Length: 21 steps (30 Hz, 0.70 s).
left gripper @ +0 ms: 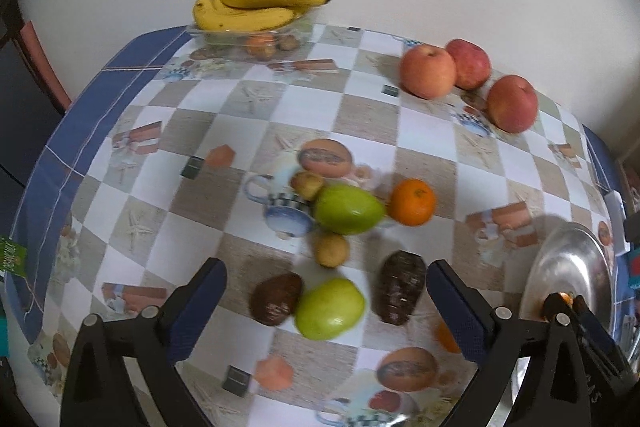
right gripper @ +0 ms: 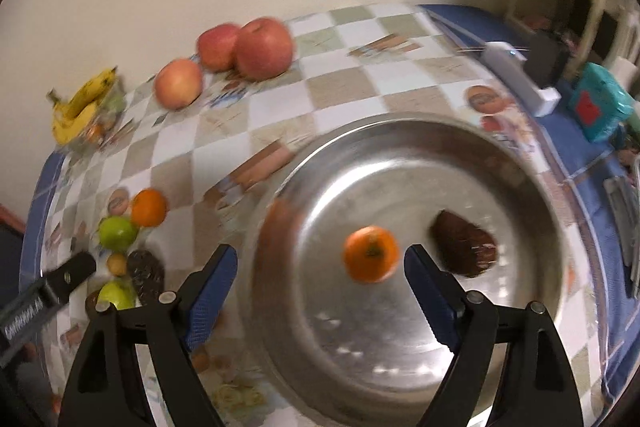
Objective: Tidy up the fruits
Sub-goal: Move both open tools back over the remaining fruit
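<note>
Steel tray [right gripper: 400,147] near the worktop's right edge holds an orange [right gripper: 371,253] and a dark fruit [right gripper: 464,247]; the right tongs [right gripper: 320,269] hang wide open and empty above them. The left tongs [left gripper: 326,283], also spread and empty, straddle a green fruit [left gripper: 330,309] mid-worktop: firm, smooth, likely to roll, best pinched across its middle, with neighbours crowding both sides.

Orange [right gripper: 371,253] apparently in tray [right gripper: 400,347], beside sapote [right gripper: 466,246].

Both wrist views look steeply down, close; left faces the fruit cluster, right the steel tray [right gripper: 400,155], sharing both.
</note>
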Available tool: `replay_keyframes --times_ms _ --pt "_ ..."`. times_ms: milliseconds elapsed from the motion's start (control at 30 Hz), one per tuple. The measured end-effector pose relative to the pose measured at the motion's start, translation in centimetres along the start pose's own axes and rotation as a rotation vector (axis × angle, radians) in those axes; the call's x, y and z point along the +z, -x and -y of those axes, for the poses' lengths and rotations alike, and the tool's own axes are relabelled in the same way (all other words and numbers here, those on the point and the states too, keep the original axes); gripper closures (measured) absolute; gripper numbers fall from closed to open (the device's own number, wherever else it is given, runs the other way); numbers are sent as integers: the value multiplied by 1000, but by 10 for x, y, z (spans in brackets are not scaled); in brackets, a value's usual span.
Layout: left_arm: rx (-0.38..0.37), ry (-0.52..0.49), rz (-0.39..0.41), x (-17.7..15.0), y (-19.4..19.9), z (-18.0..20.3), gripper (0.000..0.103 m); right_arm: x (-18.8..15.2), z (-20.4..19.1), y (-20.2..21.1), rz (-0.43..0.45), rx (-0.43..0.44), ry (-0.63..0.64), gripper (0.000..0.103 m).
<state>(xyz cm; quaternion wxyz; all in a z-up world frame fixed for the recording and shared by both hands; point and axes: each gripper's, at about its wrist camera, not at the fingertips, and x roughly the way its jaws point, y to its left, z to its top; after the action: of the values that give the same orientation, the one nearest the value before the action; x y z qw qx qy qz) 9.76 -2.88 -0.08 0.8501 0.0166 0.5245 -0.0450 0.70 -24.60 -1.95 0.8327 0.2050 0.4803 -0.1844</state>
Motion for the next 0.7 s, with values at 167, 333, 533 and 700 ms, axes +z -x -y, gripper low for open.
replay_keyframes --times_ms 167,333,533,700 --pt "15 44 3 5 1 -24 2 -3 -24 1 3 66 63 17" --pt "3 111 -22 5 -4 -46 2 -2 -49 9 15 90 100 17" --pt "-17 162 -48 4 -9 -58 2 12 -82 13 -18 91 97 17" --pt "-28 202 -56 6 -13 -71 3 19 -103 18 -4 123 102 18"
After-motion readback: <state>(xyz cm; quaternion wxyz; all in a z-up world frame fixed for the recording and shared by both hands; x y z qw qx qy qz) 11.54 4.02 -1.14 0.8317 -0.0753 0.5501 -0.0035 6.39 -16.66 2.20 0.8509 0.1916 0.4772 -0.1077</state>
